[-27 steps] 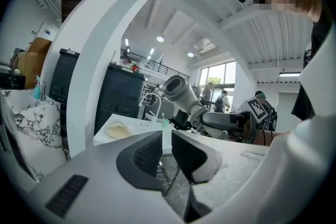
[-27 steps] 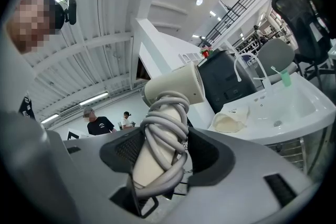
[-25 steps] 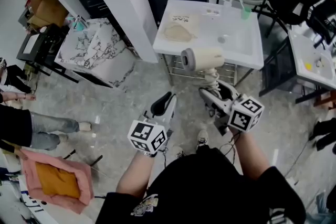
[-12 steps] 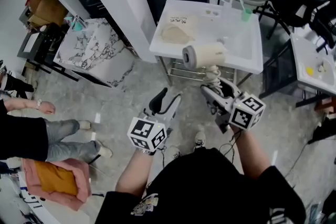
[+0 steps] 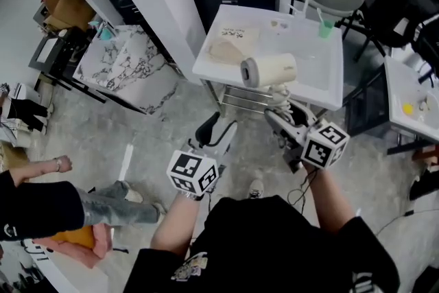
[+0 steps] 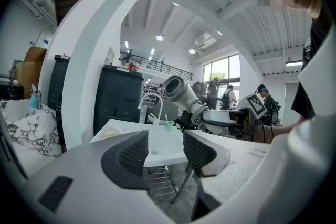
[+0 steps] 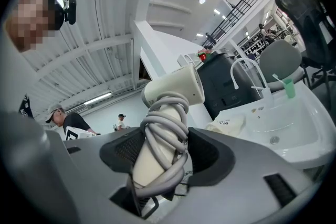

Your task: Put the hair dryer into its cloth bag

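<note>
Currently the person (image 5: 274,243) is standing before a white washbasin (image 5: 322,89), both forearms (image 5: 177,219) reaching forward side by side. The right hand-held gripper (image 5: 282,113) (image 7: 160,152) is pointing about level and clamping the cord-wrapped handle of the cream hair dryer (image 5: 269,70) (image 7: 173,89), whose barrel is riding crosswise above the basin's front edge, open end toward the left. The left hand-held gripper (image 5: 221,130) (image 6: 163,149) is tilting slightly downward, short of the basin. Its jaws have just been opening and are standing wide with nothing between them. The beige cloth bag (image 5: 230,44) (image 7: 228,124) is lying flat on the basin's left ledge, apart from both grippers.
</note>
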Demonstrator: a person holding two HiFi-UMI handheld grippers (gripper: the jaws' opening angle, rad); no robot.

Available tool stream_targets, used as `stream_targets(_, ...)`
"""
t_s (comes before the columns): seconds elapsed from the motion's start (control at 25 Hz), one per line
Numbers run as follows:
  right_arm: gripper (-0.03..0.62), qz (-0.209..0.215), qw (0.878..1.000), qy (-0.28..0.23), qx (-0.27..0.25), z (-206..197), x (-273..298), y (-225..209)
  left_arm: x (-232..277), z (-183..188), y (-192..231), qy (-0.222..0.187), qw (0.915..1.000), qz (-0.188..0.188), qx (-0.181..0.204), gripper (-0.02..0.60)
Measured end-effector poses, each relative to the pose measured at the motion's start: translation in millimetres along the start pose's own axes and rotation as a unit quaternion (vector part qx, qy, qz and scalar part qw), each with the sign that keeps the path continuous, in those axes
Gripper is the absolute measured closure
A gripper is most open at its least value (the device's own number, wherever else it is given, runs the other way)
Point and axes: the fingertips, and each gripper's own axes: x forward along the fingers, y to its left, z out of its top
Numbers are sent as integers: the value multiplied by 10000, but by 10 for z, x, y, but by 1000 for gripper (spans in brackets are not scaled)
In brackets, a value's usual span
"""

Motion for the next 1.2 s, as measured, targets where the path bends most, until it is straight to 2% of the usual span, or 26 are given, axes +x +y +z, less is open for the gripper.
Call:
stream_targets(0.4,336,38,9999,-117,-15,227,38,-275,288,136,110,-3,9998,96,151,385)
stream_targets(0.72,336,-165,9997,-185,-26,338,203,-530,576,235,412,-6,9998,-1,195,385)
stream_targets(0.92,336,-385,9989,-259,-64,421,437,-641,755,299,739,-20,9996,-186,189,385)
stream_targets(1.2,336,-842,9953,-482,28,574,979,-779,1004,482,1415,90,9981,-573,204,385)
